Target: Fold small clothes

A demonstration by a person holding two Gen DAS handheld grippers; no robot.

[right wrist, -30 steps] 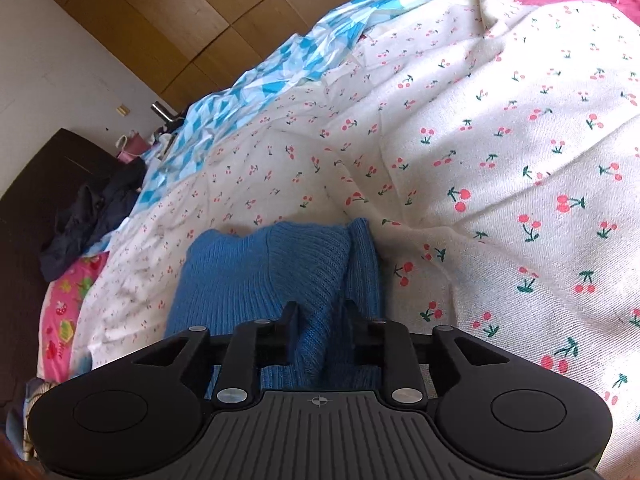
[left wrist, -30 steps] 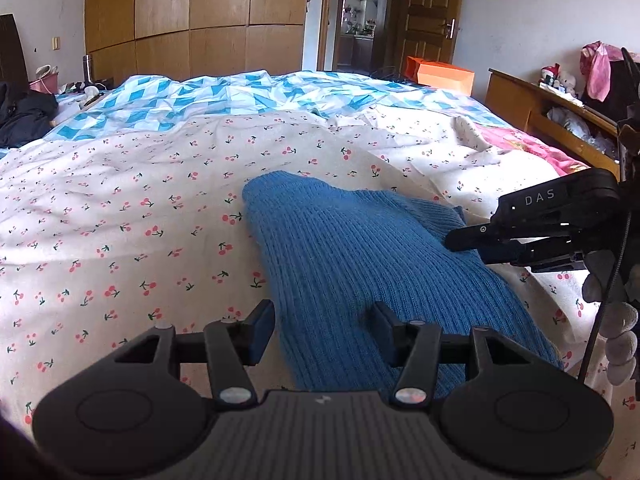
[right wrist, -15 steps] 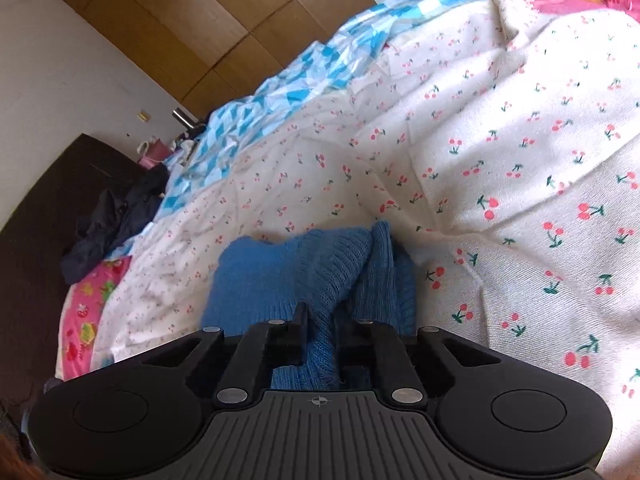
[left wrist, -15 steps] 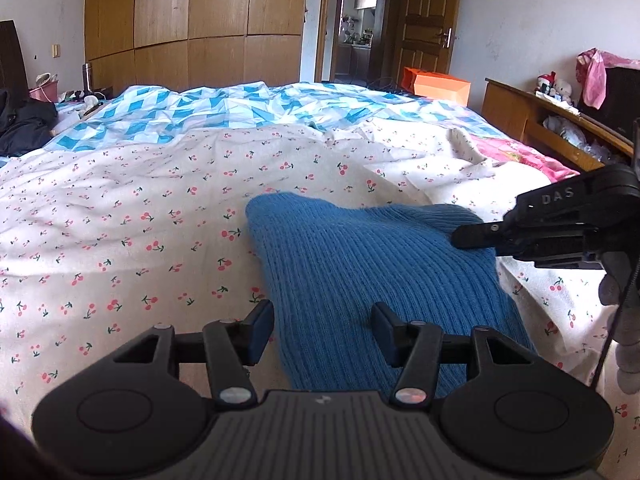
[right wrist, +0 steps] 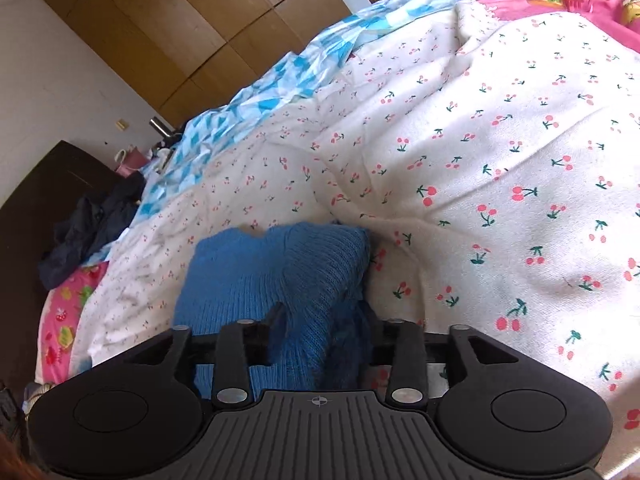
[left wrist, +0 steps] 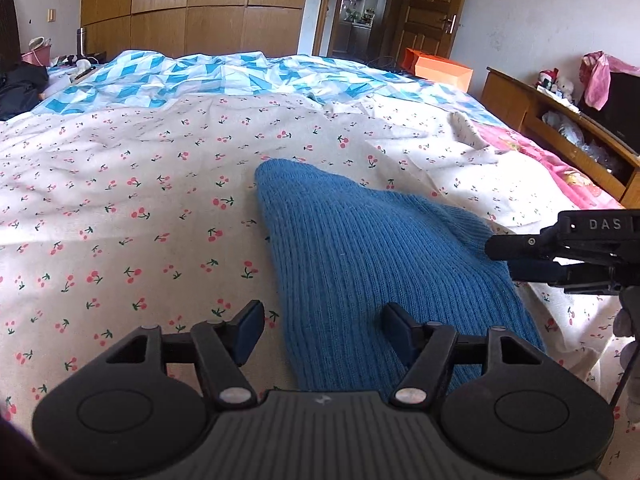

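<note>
— Where does the sweater [left wrist: 360, 264] lie?
— On the cherry-print sheet [left wrist: 120, 208], which covers the near part of the bed; the checked quilt [left wrist: 224, 76] lies behind it, toward the wardrobe [left wrist: 188, 4].

— And the grippers?
— The left gripper [left wrist: 323, 330] hangs over the sweater's near left edge. The right gripper [left wrist: 504, 258] sits at its right edge.

— What is to the right?
— A wooden shelf [left wrist: 560, 124] beside the bed, with an orange box [left wrist: 438, 68] behind it near the door [left wrist: 428, 12].
</note>
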